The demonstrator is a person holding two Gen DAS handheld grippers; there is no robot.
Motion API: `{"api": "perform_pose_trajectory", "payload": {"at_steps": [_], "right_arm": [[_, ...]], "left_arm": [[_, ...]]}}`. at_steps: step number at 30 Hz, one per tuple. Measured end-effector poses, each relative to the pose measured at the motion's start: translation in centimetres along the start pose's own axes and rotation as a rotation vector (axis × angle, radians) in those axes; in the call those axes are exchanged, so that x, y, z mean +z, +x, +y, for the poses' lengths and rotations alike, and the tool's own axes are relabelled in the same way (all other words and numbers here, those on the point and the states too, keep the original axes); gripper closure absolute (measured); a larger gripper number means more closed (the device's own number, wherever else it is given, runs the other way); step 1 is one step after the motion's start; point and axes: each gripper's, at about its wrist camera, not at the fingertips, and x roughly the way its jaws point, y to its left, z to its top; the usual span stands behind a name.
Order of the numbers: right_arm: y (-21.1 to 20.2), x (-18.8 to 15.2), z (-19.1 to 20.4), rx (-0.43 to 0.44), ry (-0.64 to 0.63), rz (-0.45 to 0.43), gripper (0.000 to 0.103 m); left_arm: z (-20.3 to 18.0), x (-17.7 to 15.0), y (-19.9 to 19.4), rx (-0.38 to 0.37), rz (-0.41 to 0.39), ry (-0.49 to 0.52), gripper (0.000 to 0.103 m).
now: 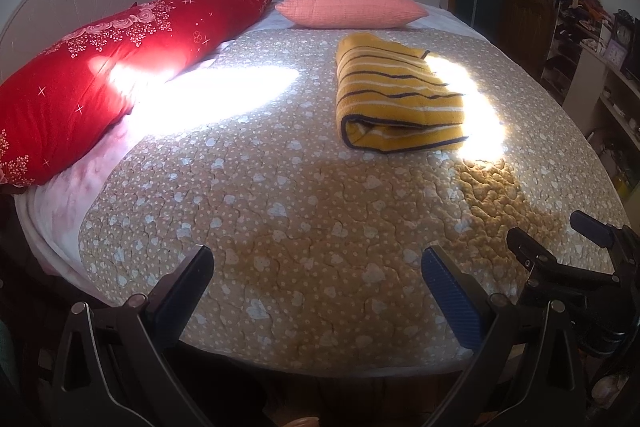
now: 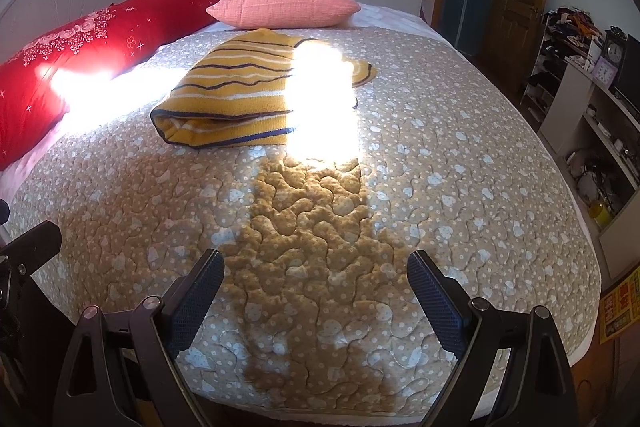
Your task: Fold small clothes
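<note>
The left gripper [image 1: 318,269] and right gripper [image 2: 316,273] both hang spread wide above the near edge of the bed, holding and touching nothing. The right gripper sits just right of the left. Bare quilt [image 1: 280,195] stretches between them and the folded yellow striped sweater [image 1: 394,93], which lies mid-bed, right of centre, partly in a bright sun patch. A red bolster [image 1: 120,67] lines the left edge; a pink pillow [image 1: 350,5] lies at the far end. Shelves [image 2: 592,115] stand right of the bed.
</note>
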Motion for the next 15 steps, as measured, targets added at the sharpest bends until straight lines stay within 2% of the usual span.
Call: {"api": "perform_pose_trajectory", "payload": {"at_steps": [15], "right_arm": [[0.23, -0.28, 0.02, -0.008, -0.009, 0.001, 0.008]], "left_arm": [[-0.21, -0.45, 0.17, -0.019, 0.003, 0.006, 0.000]]}}
